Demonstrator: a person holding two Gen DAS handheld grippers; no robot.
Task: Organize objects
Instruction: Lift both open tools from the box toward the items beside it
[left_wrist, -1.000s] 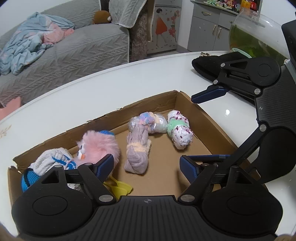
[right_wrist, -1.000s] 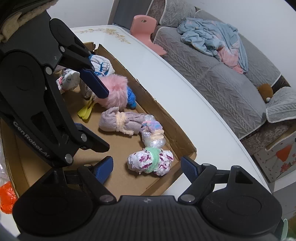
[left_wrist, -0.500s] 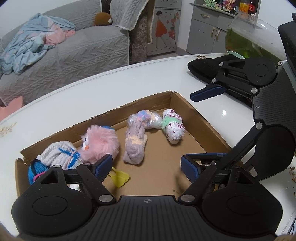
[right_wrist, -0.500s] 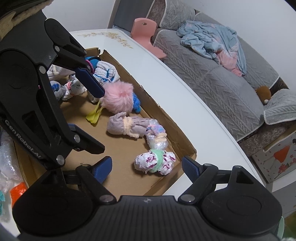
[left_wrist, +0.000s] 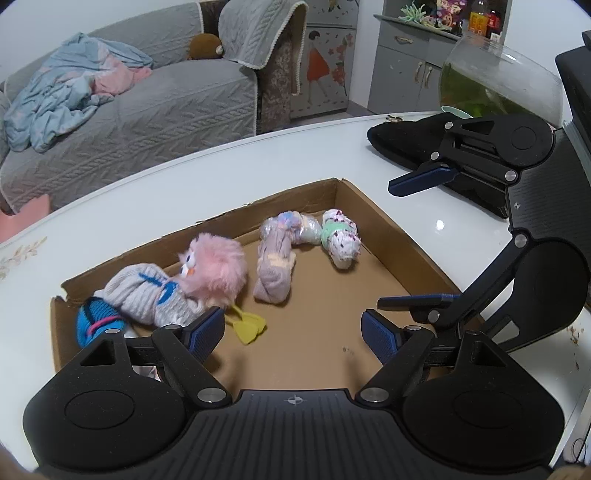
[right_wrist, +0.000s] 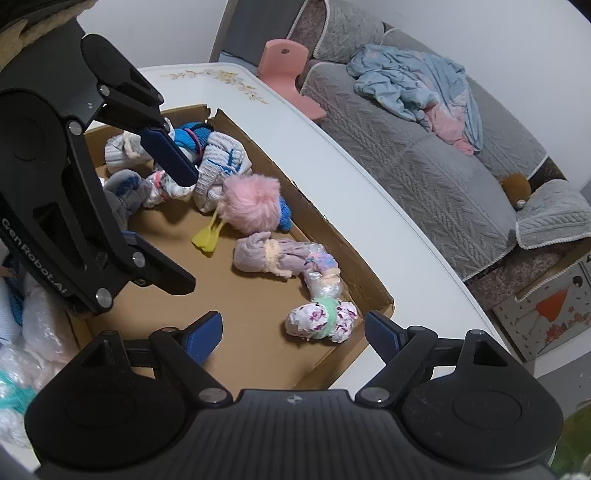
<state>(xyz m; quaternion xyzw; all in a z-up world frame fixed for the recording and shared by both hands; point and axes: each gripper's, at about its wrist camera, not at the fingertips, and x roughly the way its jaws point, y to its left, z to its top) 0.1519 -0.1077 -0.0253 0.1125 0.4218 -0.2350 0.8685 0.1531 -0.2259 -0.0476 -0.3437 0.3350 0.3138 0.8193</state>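
**Backing off from the sock tray, both grippers empty**

Hovering over a shallow cardboard tray (left_wrist: 391, 236) on a white table (left_wrist: 184, 192), both grippers have pulled up and back over the last sec; the tray looks smaller and more of it shows in each view than before.

Left to right in the left wrist view: beyond the left jaw of the left gripper (left_wrist: 293, 332) lies a blue knit bundle (left_wrist: 96, 321), then a white-and-blue sock roll (left_wrist: 147, 291), then a pink fluffy toy (left_wrist: 218, 269) w/ yellow feet (left_wrist: 247, 325) just ahead of that jaw. Straight ahead, well past the jaw gap, sits a lilac sock roll (left_wrist: 275, 266), a pastel plastic-wrapped roll (left_wrist: 303, 227) touching its far end, and a white floral roll w/ green band (left_wrist: 341, 240) beside that. Right of the right jaw is the right gripper (left_wrist: 413, 240).

Left jaws stand wide, nothing between them. Right gripper's jaws have just been opening; they stand wide too, w/ only bare tray floor and the tray's near edge between them.

My read: a placement step is done and both hands are clear to fetch the next item.

Room to move: tray floor in front of both jaw gaps is bare. Tray walls are low; far-right corner is crowded by the floral roll. A black case (left_wrist: 402, 140) and glass fishbowl (left_wrist: 495, 81) sit on the table beyond the right gripper.
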